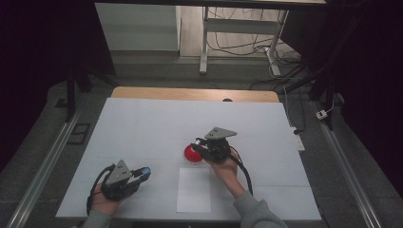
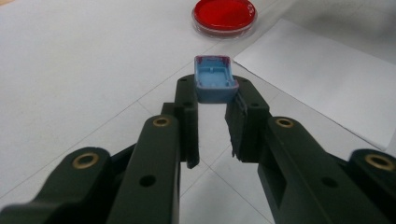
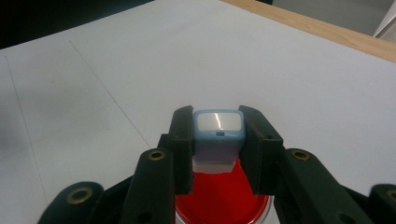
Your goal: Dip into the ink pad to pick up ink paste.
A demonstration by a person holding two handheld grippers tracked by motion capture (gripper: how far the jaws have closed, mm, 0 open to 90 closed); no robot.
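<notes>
My left gripper (image 2: 215, 100) is shut on a small blue rectangular cap (image 2: 214, 79) with its hollow side facing the camera; in the high view this gripper (image 1: 144, 173) sits near the table's front left. My right gripper (image 3: 218, 140) is shut on a small blue block with a glossy white face (image 3: 218, 126). It hangs just over a round red dish (image 3: 219, 198). In the high view the right gripper (image 1: 197, 144) is at the dish's (image 1: 191, 154) right edge, mid-table. From the left gripper the red dish (image 2: 225, 15) lies ahead, apart from the cap.
A white sheet of paper (image 1: 194, 190) lies on the white table (image 1: 142, 128) just in front of the dish, between the two hands, and the paper (image 2: 327, 70) shows right of the left jaws. A wooden edge (image 1: 195, 93) runs along the far side.
</notes>
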